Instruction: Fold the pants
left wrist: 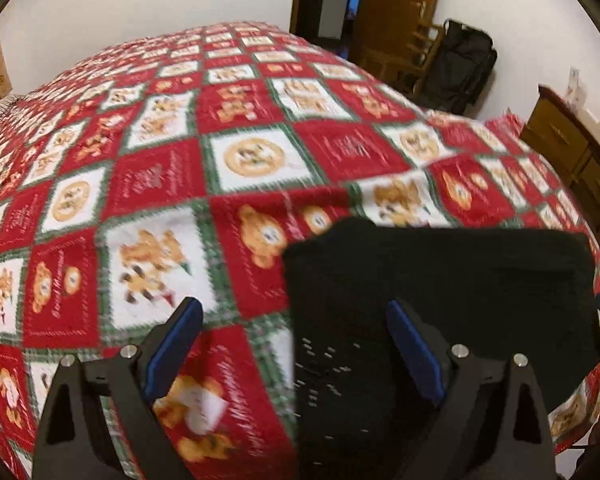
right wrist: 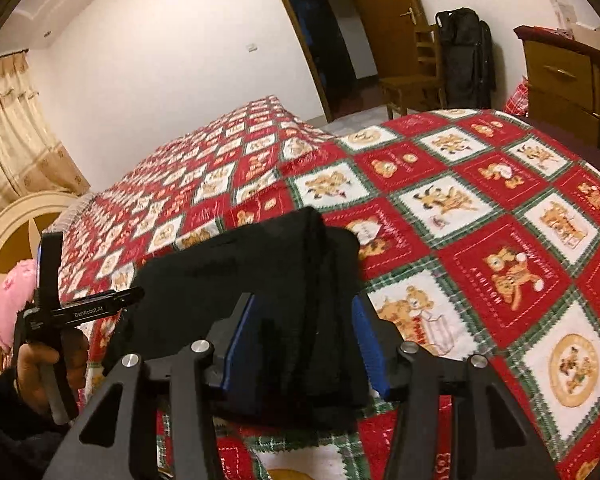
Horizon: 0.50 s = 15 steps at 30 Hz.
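Right hand-held gripper [right wrist: 304, 344], blue-padded, black frame: jaws stand apart w/ the folded black knit pants [right wrist: 260, 280] between them, and the pads don't look to be pressing the cloth, so it reads as let go, not a grip. Left hand-held gripper [left wrist: 296, 344] is wide open, nothing held; one pad is over the bedspread, the other over the pants' edge. In the right wrist view the person's hand [right wrist: 48, 364] grips that tool's handle just beside the bundle. Pants lie as a thick, several-layer stack on the red, white & green checked teddy-bear bedspread [right wrist: 500, 240], near the bed's front edge. Handling, as a guess: soft, floppy knit, light-ish, not fragile, not slippery on the quilted cover; layers prob. slide over each other if pinched shallow. Best hold is at a folded edge or corner, deep enough to catch all layers, one gripper per side so the stack doesn't sag open.
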### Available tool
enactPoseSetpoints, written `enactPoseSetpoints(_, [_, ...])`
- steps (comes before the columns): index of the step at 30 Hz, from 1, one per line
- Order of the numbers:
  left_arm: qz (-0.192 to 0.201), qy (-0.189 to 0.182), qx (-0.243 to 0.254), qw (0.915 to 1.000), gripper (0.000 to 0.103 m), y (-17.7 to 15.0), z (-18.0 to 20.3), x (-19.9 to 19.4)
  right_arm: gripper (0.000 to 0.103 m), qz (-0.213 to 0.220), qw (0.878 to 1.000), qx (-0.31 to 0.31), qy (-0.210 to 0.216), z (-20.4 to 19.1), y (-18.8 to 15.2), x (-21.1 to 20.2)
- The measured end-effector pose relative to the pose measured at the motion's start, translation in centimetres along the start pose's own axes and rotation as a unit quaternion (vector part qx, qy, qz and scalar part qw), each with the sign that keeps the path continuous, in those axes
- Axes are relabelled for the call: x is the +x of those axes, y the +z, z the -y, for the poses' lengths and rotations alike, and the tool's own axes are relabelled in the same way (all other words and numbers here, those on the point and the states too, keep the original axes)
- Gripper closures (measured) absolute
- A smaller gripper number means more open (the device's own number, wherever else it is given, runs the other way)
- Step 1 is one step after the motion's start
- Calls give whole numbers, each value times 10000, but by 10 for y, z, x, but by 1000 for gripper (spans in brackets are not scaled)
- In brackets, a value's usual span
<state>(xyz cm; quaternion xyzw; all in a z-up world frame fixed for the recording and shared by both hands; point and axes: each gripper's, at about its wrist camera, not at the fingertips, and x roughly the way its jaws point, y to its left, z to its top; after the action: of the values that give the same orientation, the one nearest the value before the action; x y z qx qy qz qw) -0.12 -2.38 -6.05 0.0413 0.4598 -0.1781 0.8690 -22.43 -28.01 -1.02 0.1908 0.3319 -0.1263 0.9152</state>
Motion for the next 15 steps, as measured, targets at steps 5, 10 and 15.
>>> enactPoseSetpoints(5, [114, 328, 270, 9990, 7, -4, 13, -4, 52, -44, 10000, -1, -80, 1, -5, 4])
enactPoseSetpoints(10, [111, 392, 302, 9987, 7, -6, 12, -4, 52, -106, 9997, -49, -236, 1, -3, 4])
enactPoseSetpoints(15, [126, 310, 290, 9990, 7, -7, 13, -10, 52, 110, 9997, 40, -191, 2, 2, -3])
